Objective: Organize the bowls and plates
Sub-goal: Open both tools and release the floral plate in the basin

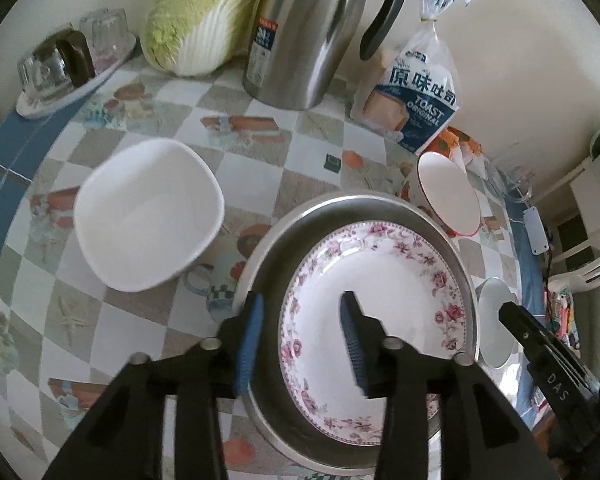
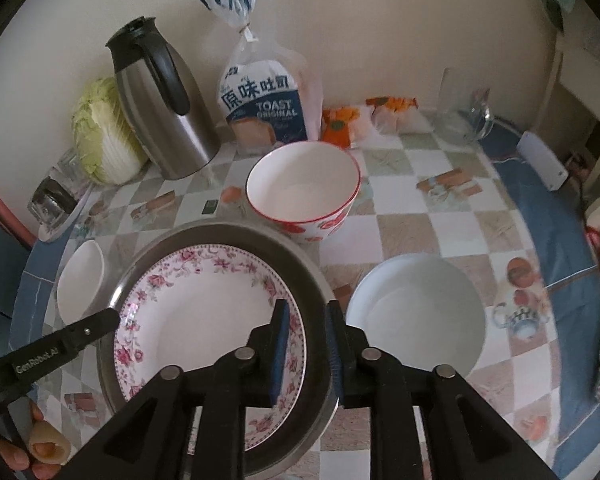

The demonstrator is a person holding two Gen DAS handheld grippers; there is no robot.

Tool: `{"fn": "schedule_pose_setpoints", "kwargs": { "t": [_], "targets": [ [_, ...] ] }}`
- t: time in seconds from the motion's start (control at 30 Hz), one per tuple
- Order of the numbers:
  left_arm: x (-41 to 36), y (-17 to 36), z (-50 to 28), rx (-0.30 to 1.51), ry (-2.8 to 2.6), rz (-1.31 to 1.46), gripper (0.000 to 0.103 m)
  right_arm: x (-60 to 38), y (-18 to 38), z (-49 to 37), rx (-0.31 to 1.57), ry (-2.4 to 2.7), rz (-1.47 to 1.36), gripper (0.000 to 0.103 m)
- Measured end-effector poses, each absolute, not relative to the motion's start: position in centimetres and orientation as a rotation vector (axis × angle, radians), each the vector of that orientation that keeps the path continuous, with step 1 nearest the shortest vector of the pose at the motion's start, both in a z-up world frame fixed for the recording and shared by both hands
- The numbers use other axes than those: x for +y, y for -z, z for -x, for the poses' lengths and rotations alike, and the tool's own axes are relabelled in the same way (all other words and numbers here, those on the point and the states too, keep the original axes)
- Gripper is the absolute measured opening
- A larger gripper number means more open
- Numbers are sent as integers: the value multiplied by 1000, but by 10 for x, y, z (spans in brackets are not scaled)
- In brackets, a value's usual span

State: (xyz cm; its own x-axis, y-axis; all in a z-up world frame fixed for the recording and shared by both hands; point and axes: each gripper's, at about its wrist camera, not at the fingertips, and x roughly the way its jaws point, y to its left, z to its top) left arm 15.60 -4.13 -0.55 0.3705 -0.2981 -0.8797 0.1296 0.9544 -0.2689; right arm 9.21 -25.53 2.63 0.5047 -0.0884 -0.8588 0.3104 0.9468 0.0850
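A pink-flowered plate [image 1: 380,292] [image 2: 188,312] lies inside a shallow steel pan [image 1: 284,240] [image 2: 228,232] on the checked tablecloth. My left gripper [image 1: 302,340] hangs open above the pan's left rim, one pad outside it and one over the plate. My right gripper [image 2: 308,348] is open above the pan's right rim, and its pads touch nothing. A white square bowl [image 1: 148,216] [image 2: 80,280] sits to the left of the pan. Behind the pan stands a red-rimmed bowl [image 1: 448,192] [image 2: 304,184]. On the right rests a white round bowl [image 2: 416,316] [image 1: 496,320].
Along the wall stand a steel jug [image 1: 320,32] [image 2: 164,112], a cabbage [image 1: 196,20], a bag of toast [image 2: 264,96], orange packets [image 2: 340,124] and a glass jug [image 2: 472,120]. Upturned glasses [image 1: 60,64] sit on a tray at far left. A white box [image 2: 544,164] lies near the table's right edge.
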Motion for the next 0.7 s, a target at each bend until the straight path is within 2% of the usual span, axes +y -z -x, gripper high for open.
{"fn": "schedule_pose_setpoints", "kwargs": {
  "t": [0.03, 0.17, 0.23, 0.3, 0.33, 0.4, 0.53, 0.7],
  "targets": [
    [-42, 4, -156, 1156, 268, 155, 46, -255, -28, -92, 1015, 250, -231, 31],
    [-39, 0, -156, 1142, 238, 131, 50, -252, -32, -90, 1017, 263, -193, 57],
    [-37, 0, -157, 1138, 222, 125, 57, -249, -32, -90, 1018, 251, -180, 60],
    [-35, 1, -157, 1134, 205, 122, 62, -245, -32, -92, 1020, 232, -170, 71],
    [-33, 1, -157, 1133, 198, 123, 63, -244, -31, -92, 1020, 226, -169, 73],
    [-30, 2, -158, 1133, 179, 125, 77, -241, -30, -93, 1024, 216, -160, 77],
    [-27, 5, -158, 1127, 152, 105, 81, -238, -28, -94, 1030, 213, -153, 84],
    [-28, 5, -157, 1104, 128, 68, 93, -239, -25, -95, 1039, 212, -157, 88]
  ]
}}
